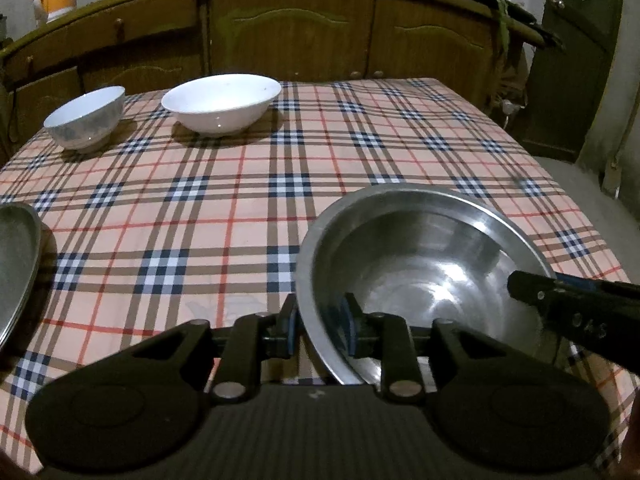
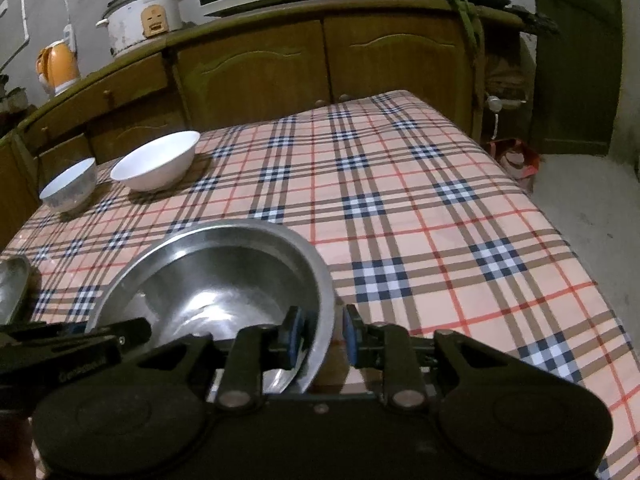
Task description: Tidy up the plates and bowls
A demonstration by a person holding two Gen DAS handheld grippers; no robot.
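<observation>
A steel bowl (image 1: 420, 256) sits near the front of the plaid table; it also shows in the right wrist view (image 2: 216, 280). My left gripper (image 1: 320, 330) is shut on its left rim. My right gripper (image 2: 322, 336) straddles its right rim with the pads close around it; a small gap shows on the right pad side. The right gripper also shows in the left wrist view (image 1: 532, 286). A wide white bowl (image 1: 221, 102) and a smaller white bowl (image 1: 86, 116) stand at the far left. A steel plate edge (image 1: 16, 264) is at the left.
The plaid tablecloth (image 1: 240, 208) covers the table. Wooden cabinets (image 1: 292, 36) stand behind it, with an orange kettle (image 2: 58, 66) and a rice cooker (image 2: 142, 16) on top. The table's right edge drops to the floor (image 2: 580, 200).
</observation>
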